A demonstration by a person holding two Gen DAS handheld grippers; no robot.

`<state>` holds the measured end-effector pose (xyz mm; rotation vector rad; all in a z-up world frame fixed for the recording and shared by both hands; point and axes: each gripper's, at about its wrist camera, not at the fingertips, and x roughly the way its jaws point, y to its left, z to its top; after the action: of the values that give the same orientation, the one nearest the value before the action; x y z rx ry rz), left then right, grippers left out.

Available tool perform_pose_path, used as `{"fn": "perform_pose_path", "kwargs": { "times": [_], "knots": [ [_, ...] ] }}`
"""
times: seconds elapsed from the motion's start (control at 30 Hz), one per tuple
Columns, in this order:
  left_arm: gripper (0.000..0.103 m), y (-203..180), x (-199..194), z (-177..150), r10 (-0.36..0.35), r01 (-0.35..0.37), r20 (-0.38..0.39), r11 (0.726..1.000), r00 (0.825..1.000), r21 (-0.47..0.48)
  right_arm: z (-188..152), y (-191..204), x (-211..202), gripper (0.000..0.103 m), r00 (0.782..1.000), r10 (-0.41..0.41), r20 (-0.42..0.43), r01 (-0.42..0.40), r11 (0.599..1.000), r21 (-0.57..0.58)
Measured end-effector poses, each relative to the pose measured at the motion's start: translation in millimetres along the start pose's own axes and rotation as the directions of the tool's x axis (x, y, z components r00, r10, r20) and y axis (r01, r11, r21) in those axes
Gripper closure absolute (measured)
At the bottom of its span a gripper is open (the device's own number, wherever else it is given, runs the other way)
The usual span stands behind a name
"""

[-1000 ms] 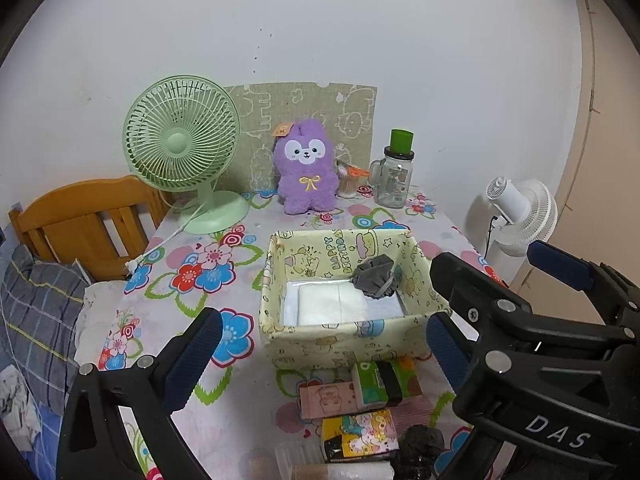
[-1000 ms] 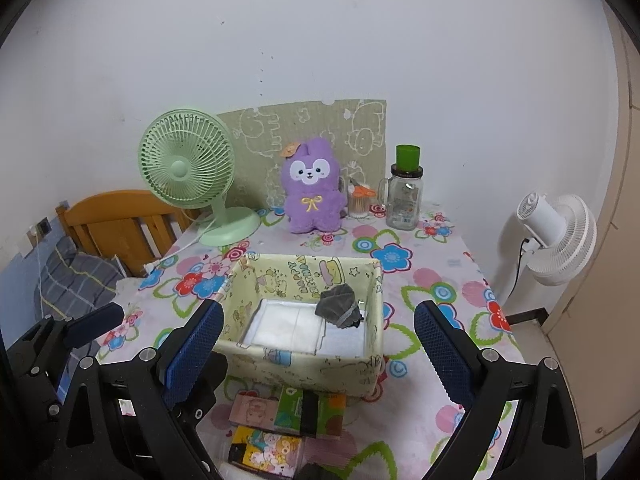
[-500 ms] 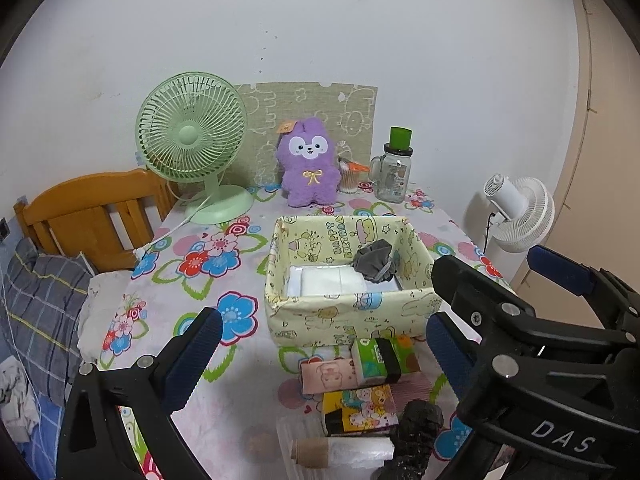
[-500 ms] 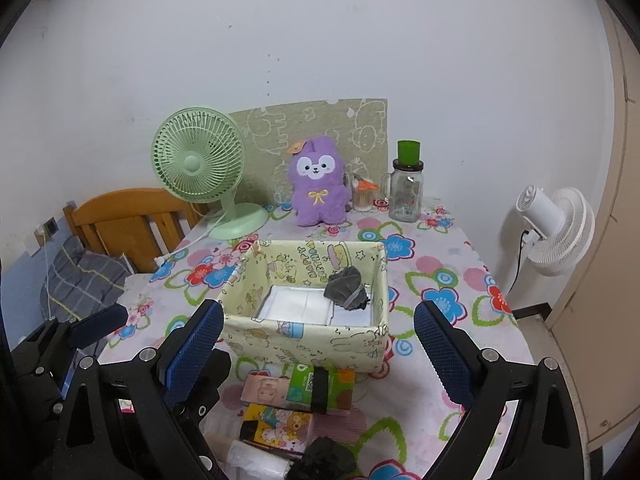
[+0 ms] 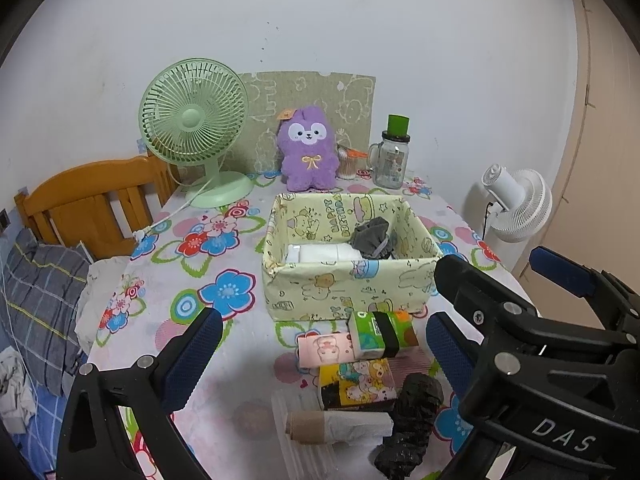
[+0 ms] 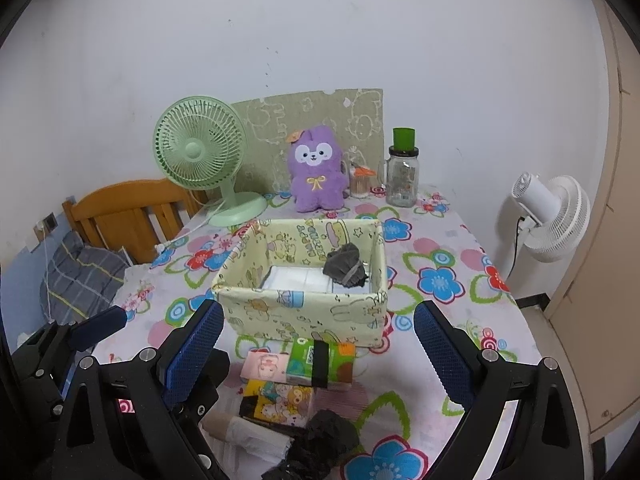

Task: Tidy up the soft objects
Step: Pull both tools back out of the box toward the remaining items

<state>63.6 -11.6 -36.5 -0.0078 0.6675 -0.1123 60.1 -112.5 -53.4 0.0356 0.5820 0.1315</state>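
A yellow cartoon-print fabric box (image 5: pixel 340 292) (image 6: pixel 304 312) stands mid-table, holding a white folded pad (image 5: pixel 320 252) and a grey cloth (image 5: pixel 372 236) (image 6: pixel 344 264). In front of it lie small tissue packs (image 5: pixel 376 336) (image 6: pixel 320 362), a paper roll (image 5: pixel 332 426) and a black crumpled cloth (image 5: pixel 412 420) (image 6: pixel 324 440). A purple plush (image 5: pixel 306 156) (image 6: pixel 318 168) sits against the wall. My left gripper (image 5: pixel 320 356) hangs open and empty above the packs. My right gripper (image 6: pixel 320 356) (image 5: pixel 488 260) is open and empty beside it, to its right.
A green desk fan (image 5: pixel 192 120) and a glass jar with a green lid (image 5: pixel 394 156) stand at the back of the flowered table (image 5: pixel 192 264). A wooden bed frame (image 5: pixel 88 204) is on the left. A white floor fan (image 5: pixel 516 200) is off the right edge.
Both grippers have drawn back from the box toward the table's near edge. The packs, the roll and the black cloth have come fully into view. Both stay open.
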Motion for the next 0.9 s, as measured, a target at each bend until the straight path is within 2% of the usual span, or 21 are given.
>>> {"fn": "perform_pose_path", "kwargs": {
  "times": [0.3,0.9],
  "knots": [
    [0.0,-4,5,-14,-0.007,0.007,0.002,1.0,1.0,0.013,-16,-5,2,0.006,1.0,-0.01,-0.014,0.011,1.0,0.008],
    [0.002,-2,30,-45,-0.022,0.023,-0.033,1.0,0.999,0.017,-49,-6,23,0.013,0.997,-0.026,-0.072,0.025,1.0,-0.013]
  ]
}}
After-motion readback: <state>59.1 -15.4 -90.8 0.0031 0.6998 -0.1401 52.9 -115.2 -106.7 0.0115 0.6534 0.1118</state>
